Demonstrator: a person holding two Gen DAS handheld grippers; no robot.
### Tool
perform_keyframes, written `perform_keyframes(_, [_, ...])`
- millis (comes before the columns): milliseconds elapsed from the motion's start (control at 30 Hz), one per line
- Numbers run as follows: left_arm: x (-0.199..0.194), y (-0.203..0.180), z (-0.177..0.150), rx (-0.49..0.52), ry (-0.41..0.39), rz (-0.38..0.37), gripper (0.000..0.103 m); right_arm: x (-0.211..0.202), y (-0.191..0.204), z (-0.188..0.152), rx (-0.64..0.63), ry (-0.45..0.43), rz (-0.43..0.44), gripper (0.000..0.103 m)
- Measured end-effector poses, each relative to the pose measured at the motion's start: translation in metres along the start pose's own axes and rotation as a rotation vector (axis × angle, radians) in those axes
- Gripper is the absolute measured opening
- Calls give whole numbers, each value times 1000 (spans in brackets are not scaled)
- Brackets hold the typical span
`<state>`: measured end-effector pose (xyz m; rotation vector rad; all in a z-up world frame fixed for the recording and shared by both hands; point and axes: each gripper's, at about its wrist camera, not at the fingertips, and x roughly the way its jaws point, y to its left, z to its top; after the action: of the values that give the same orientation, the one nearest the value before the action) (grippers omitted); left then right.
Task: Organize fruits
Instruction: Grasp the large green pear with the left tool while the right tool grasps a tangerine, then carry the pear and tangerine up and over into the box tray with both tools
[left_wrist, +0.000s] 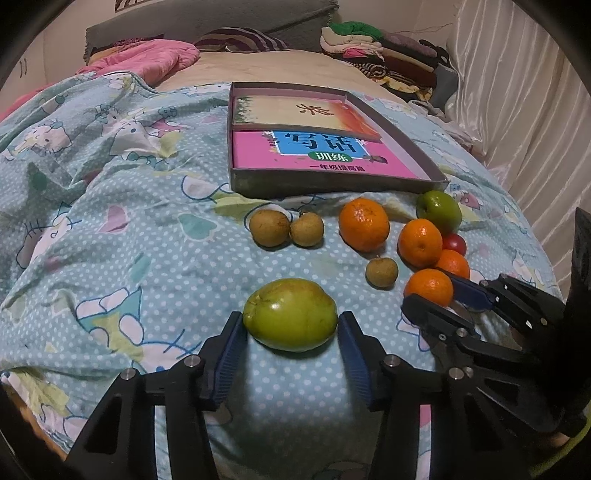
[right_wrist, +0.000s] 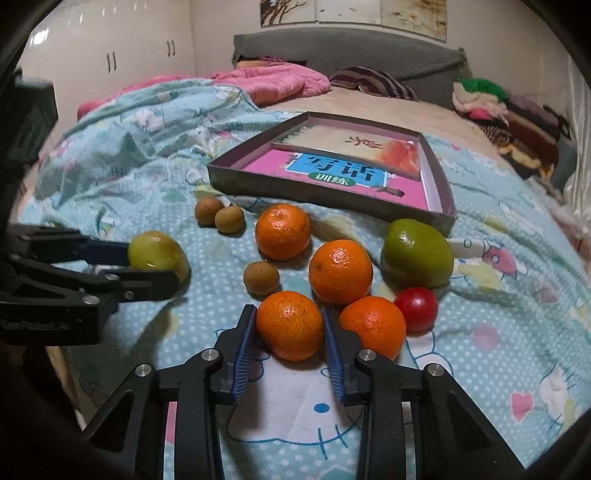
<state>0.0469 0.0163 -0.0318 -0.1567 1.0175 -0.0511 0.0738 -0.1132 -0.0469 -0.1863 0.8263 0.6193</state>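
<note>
Green and oval, the jujube (left_wrist: 291, 319) lies crosswise on the bed, clamped end to end by the left hand-held gripper (left_wrist: 291, 325), while the right hand-held gripper (right_wrist: 289, 323) pinches the nearest orange (right_wrist: 289, 324), box (left_wrist: 424, 173) straight ahead.

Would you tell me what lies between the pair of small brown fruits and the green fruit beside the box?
One orange sits between the brown pair and the green fruit, clearest in the right wrist view.

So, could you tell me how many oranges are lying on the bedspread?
4. One sits between the right gripper's pads, one just right of it, one behind those, and one farthest back near the box. None seem hidden.
</note>
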Motion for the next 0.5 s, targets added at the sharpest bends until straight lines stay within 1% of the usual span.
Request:
perform_keyframes(267, [4,5,9,-11,8,-30,51,-18,-8,7,54,-40,51,35])
perform_keyframes(500, [-1,8,21,-19,16,-49,51,-28,-25,18,93,-78,48,35])
